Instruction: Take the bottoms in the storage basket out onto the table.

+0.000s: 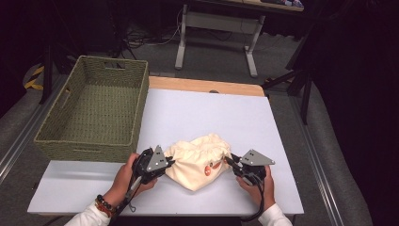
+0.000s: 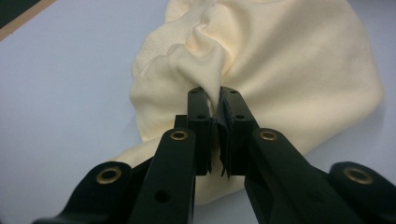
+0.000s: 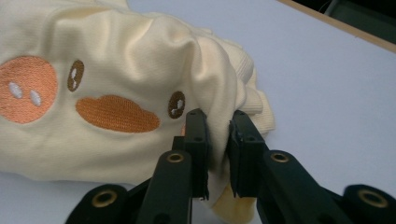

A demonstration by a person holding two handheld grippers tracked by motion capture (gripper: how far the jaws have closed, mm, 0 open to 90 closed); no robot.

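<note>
The cream garment (image 1: 200, 161) lay bunched on the table (image 1: 211, 113), near its front edge and just right of the basket (image 1: 94, 110), which held nothing. The left gripper (image 2: 214, 100) pinched a fold of it, and the right gripper (image 3: 218, 122) had cloth squeezed between its jaws. Both ends looked secured; spreading, folding or moving it to the basket seemed not yet done.

Woven green basket (image 1: 94, 110) sits at the white table's (image 1: 207, 117) far-left corner; a desk frame (image 1: 216, 33) stands beyond the table.
</note>
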